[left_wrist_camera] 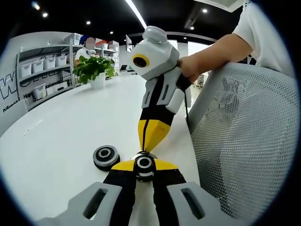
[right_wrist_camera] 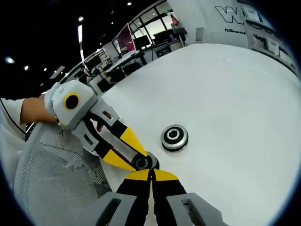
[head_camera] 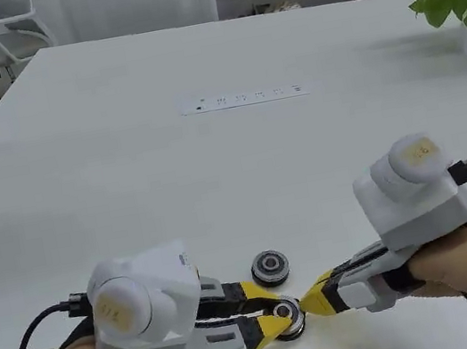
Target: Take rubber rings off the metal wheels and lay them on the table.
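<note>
We're looking down at the left gripper. Its fingers are clamped narrow on the held wheel, one yellow tip on each side of the rim. That wheel is a round disc with no long axis to speak of. Its hub faces up toward us, with the axle roughly square to the white surface.

From the opposite side the right gripper points straight at it. Its fingers are pressed together with no gap showing, and the joined tips touch the wheel's edge. Is a bit of rubber nipped between them? We can't tell, because the tips cover that spot in both gripper views. We also can't tell whether the held wheel sits on the surface or just above it.

The free wheel lies flat, hub up, just beyond both sets of fingertips. It is near the held one but apart from it, and nothing touches it. In the left gripper view it sits left of the fingers, with its dark rubber ring around the rim. On the held wheel the ring is hard to tell from the metal.

A mesh chair back stands right of the left fingers, cut off at the view's edge.
</note>
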`<state>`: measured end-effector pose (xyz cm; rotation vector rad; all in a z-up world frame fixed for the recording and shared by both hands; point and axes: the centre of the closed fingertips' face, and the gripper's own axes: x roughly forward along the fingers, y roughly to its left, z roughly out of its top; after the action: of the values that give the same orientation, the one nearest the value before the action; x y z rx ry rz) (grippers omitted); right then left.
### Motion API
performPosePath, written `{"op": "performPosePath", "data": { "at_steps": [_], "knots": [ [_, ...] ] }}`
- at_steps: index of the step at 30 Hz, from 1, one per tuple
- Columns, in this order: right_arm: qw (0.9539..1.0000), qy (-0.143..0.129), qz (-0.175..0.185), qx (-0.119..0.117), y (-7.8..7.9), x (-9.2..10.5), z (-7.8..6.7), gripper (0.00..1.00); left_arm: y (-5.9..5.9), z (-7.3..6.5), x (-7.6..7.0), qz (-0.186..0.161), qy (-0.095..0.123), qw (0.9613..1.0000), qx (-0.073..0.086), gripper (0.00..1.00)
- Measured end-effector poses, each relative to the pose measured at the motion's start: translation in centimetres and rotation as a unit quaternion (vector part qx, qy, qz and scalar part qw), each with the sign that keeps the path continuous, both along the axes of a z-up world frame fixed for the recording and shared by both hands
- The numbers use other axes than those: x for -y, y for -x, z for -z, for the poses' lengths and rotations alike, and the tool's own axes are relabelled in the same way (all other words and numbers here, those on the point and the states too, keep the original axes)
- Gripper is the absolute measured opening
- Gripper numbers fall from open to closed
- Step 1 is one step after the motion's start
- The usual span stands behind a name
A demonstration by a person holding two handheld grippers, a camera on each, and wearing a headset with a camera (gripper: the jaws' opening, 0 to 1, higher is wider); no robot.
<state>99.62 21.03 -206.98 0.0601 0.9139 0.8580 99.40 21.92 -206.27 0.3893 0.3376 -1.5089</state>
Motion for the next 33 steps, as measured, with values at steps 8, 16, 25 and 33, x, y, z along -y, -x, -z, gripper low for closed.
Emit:
{"op": "performPosePath", "data": {
  "at_steps": [8, 16, 25, 33],
  "knots": [
    [1.0, 0.001, 0.003, -0.001, 0.02, -0.15, -0.23, 0.0, -0.02, 0.0, 0.02, -0.001, 0.0, 1.0, -0.001, 0.08],
    [1.0, -0.002, 0.001, 0.001, 0.05, -0.28, -0.38, 0.0, -0.04, 0.02, 0.02, -0.002, -0.001, 1.0, 0.0, 0.08],
    [1.0, -0.007, -0.001, 0.002, 0.07, -0.45, -0.55, 0.0, -0.04, 0.02, 0.03, -0.002, -0.001, 1.0, -0.001, 0.08],
    [0.9999, -0.014, 0.0, -0.001, 0.09, -0.5, -0.64, 0.0, -0.11, 0.02, 0.05, -0.003, -0.001, 1.0, -0.001, 0.08]
  ]
}}
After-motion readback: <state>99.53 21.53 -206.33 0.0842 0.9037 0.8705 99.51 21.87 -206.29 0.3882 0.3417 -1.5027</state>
